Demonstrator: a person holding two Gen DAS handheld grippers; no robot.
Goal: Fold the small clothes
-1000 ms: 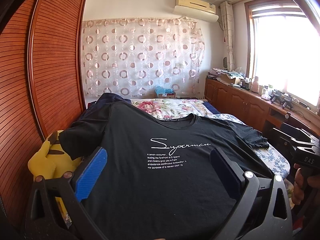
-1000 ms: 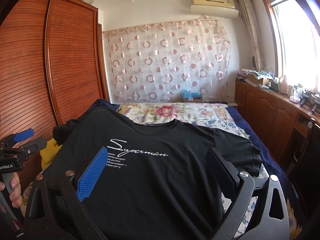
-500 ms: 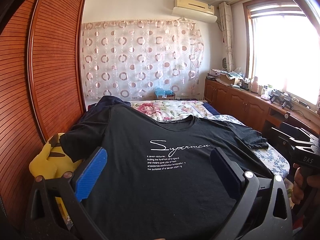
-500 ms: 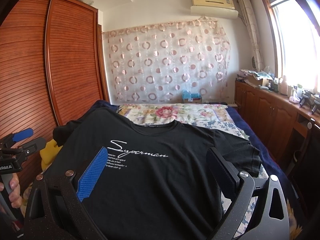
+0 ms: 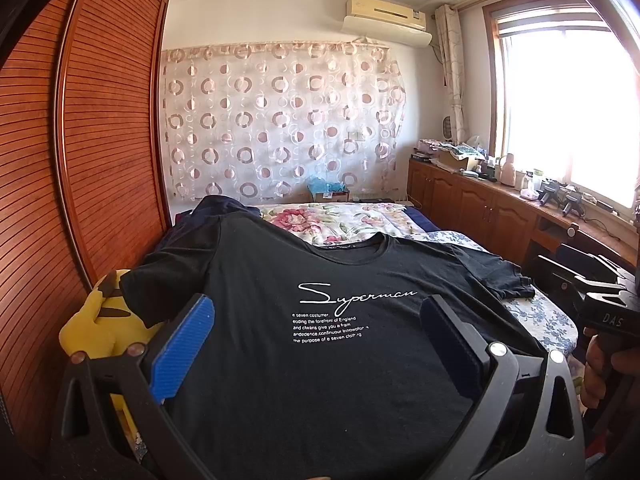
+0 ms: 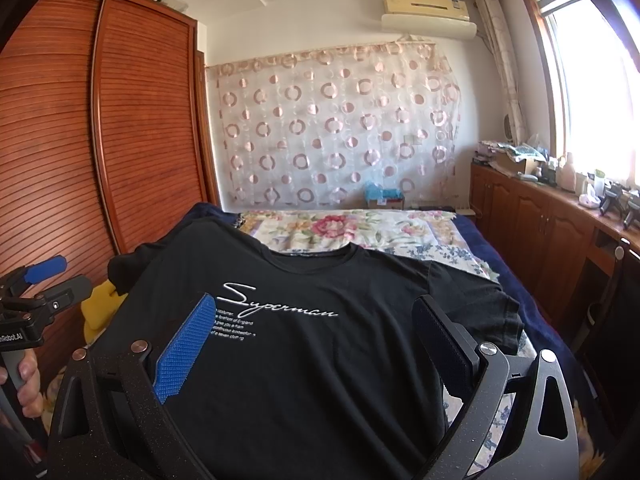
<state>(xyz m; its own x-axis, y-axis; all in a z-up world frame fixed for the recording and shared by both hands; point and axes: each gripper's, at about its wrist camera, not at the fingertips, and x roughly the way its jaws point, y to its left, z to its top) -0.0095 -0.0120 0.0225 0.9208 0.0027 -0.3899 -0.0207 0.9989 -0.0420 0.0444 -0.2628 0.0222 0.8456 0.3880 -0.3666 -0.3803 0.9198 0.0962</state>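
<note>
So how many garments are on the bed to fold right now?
2, as far as I can see: the black T-shirt spread flat, print up, and a dark navy garment bunched beyond its left shoulder by the wardrobe. More may be hidden underneath.

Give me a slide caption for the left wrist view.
Open left tongs poised over a black T-shirt spread flat on the bed.

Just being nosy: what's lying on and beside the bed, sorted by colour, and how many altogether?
Black: 1, the T-shirt
Yellow: 1, the plush toy
Navy: 1, the dark cloth
Floral: 1, the quilt
Total: 4
</note>
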